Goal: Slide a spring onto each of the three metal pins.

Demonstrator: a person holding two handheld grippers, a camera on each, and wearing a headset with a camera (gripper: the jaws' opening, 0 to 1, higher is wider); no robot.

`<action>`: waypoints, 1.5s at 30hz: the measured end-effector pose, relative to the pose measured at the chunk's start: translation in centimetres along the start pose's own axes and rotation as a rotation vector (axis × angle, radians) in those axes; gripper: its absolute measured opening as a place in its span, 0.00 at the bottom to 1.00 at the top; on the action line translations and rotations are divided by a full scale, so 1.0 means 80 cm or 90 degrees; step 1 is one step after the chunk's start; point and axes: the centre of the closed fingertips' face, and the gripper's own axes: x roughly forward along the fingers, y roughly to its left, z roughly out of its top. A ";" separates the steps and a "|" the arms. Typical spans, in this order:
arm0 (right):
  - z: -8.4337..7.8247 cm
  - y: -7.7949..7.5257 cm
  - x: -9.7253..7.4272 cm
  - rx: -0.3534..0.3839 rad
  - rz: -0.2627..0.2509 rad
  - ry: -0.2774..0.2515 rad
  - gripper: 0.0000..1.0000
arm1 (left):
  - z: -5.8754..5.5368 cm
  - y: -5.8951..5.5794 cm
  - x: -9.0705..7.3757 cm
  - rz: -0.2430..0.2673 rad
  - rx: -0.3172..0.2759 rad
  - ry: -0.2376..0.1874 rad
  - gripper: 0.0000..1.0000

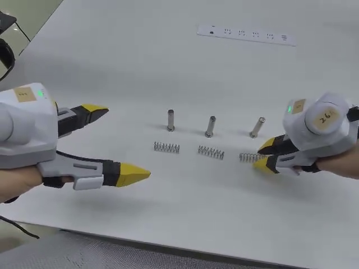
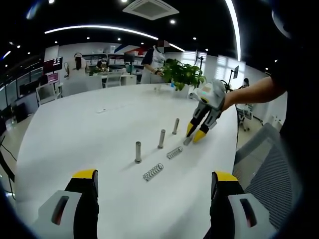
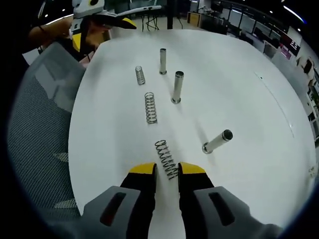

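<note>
Three metal pins stand in a row on the white table: left pin, middle pin, right pin. A spring lies in front of each: left spring, middle spring, right spring. My right gripper sits low on the table, its yellow tips a narrow gap apart on either side of the right spring's near end, without pinching it. My left gripper hovers wide open, left of the left spring, holding nothing.
A white power strip lies at the far side of the table. The table's near edge runs close below the grippers. A grey mesh chair stands beside the table. People and a plant are far off.
</note>
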 end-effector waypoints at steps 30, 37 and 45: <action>-0.005 0.008 0.003 -0.091 0.048 0.033 0.08 | -0.003 -0.008 0.003 -0.011 -0.003 0.002 0.90; 0.004 0.007 -0.012 -0.095 0.043 0.016 0.08 | -0.001 -0.018 0.007 -0.030 0.001 0.003 0.87; 0.015 0.011 -0.025 -0.108 0.040 0.005 0.08 | 0.003 -0.025 0.008 -0.051 0.015 0.005 0.86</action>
